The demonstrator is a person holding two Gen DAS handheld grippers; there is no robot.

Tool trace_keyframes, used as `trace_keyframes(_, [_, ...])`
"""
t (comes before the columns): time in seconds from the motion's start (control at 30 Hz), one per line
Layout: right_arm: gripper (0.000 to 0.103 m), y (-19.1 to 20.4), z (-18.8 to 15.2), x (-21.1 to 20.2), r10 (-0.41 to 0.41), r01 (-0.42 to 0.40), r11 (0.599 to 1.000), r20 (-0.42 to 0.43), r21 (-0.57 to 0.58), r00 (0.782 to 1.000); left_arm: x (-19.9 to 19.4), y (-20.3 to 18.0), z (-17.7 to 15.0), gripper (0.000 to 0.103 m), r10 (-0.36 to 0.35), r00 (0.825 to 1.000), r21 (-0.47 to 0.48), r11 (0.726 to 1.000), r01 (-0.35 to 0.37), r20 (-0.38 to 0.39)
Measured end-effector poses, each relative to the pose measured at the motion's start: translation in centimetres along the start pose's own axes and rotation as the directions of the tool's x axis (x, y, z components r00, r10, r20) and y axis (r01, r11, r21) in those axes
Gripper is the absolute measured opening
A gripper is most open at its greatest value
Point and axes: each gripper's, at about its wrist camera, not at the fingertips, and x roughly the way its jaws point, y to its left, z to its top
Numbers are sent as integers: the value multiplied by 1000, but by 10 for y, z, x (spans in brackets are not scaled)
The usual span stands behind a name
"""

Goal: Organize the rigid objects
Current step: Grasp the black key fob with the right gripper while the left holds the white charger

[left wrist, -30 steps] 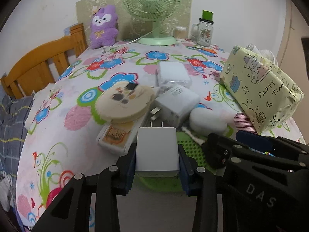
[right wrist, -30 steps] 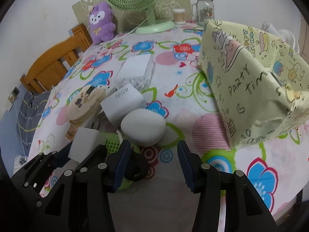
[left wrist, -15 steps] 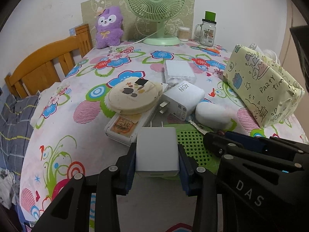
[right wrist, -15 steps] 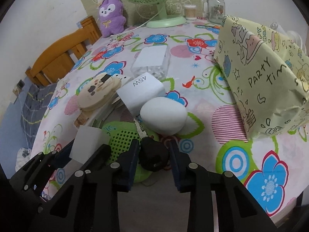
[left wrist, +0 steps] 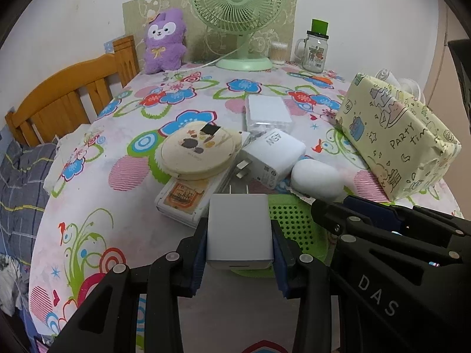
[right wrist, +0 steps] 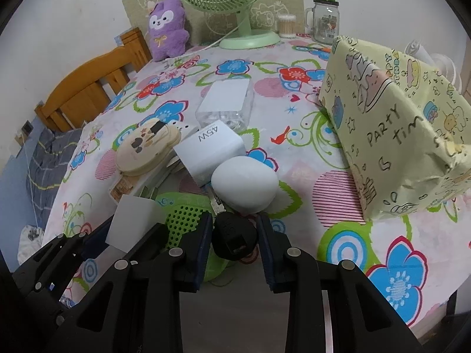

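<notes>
My left gripper [left wrist: 239, 245] is shut on a white plug charger [left wrist: 239, 229], prongs pointing away, held above a green perforated basket [left wrist: 290, 223]. My right gripper [right wrist: 234, 242] is shut on a small black rounded object [right wrist: 234, 235] at the basket's [right wrist: 185, 216] right side. The white charger [right wrist: 132, 220] and the left gripper [right wrist: 88, 235] show at lower left in the right wrist view. Just beyond lie a white egg-shaped object [right wrist: 244, 184], a white 45W charger [right wrist: 212, 147], a round beige compact [left wrist: 197, 151] on a flat white box [left wrist: 188, 197], and a clear case [left wrist: 268, 111].
A yellow gift-wrapped box [left wrist: 397, 135] stands at the right. At the table's back are a green fan [left wrist: 238, 17], a purple plush toy [left wrist: 164, 41], a glass jar mug [left wrist: 316, 47] and cotton swabs [left wrist: 278, 53]. A wooden chair [left wrist: 67, 100] stands left of the flowered tablecloth [left wrist: 94, 194].
The right gripper has shut on the black object, which sat between its open fingers a second ago. The left gripper keeps its hold on the white charger and has barely moved.
</notes>
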Motion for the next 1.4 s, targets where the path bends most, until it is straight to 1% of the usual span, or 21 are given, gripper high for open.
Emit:
trace_keyframes(0.03, [30, 0, 0, -2, 0, 0, 1000, 4, -1, 1000, -2, -1, 1, 39, -3, 1000, 1, 1000, 3, 3])
trace_keyframes(0.07, [11, 0, 1, -4, 4, -4, 1000, 9, -9, 1000, -3, -3, 1, 39, -6, 1000, 5, 1000, 6, 3])
trace_keyframes(0.17, [11, 0, 3, -10, -27, 28, 999, 24, -28, 999, -8, -8, 3, 39, -4, 1000, 12, 1000, 4, 15])
trace_keyframes(0.3, [11, -8, 3, -6, 4, -4, 1000, 1, 4, 1000, -8, -8, 2, 40, 4, 1000, 9, 1000, -4, 13])
trace_keyframes(0.37, [11, -12, 1, -5, 1, -1, 1000, -6, 15, 1000, -8, -4, 0, 40, 13, 1000, -2, 1000, -13, 9])
trace_keyframes(0.5, [11, -18, -3, 5, 10, -8, 999, -57, 32, 998, -6, 1, -2, 40, 23, 1000, -19, 1000, -23, 6])
trace_keyframes(0.63, [14, -19, -4, 12, 31, -27, 999, -93, 45, 995, -1, 0, -5, 40, 20, 1000, -14, 1000, -20, -11])
trace_keyframes(0.7, [16, -21, -3, 10, 44, -39, 997, -88, 59, 995, 1, 1, -6, 40, 22, 1000, -12, 1000, -22, -17])
trace_keyframes(0.73, [20, -20, -2, 9, 42, -37, 998, -80, 56, 996, 1, 1, -7, 40, 24, 1000, -11, 1000, -24, -19])
trace_keyframes(0.77, [27, -19, -2, 7, 38, -34, 998, -73, 50, 997, 1, 2, -8, 40, 26, 999, -10, 1000, -26, -21])
trace_keyframes(0.8, [31, -18, -2, 5, 38, -35, 998, -64, 49, 997, 2, 3, -9, 40, 26, 999, -9, 1000, -26, -23])
trace_keyframes(0.83, [39, -17, -2, 3, 44, -41, 998, -56, 48, 997, 2, 4, -9, 40, 25, 999, -8, 1000, -25, -22])
trace_keyframes(0.87, [43, -15, -2, 0, 47, -45, 998, -45, 40, 998, 1, 4, -9, 40, 27, 999, -9, 1000, -27, -22])
trace_keyframes(1.07, [44, 1, -3, 3, 11, -12, 1000, -54, -14, 998, -3, 13, -14, 40, 33, 999, -17, 999, -33, -16])
trace_keyframes(1.3, [44, 21, -5, 6, -23, 19, 997, -59, -71, 998, -7, 22, -19, 40, 2, 1000, -23, 1000, -2, -9])
trace_keyframes(1.4, [44, 28, -5, 11, -39, 34, 996, -69, -80, 997, -6, 21, -20, 40, 2, 1000, -18, 1000, -2, -6])
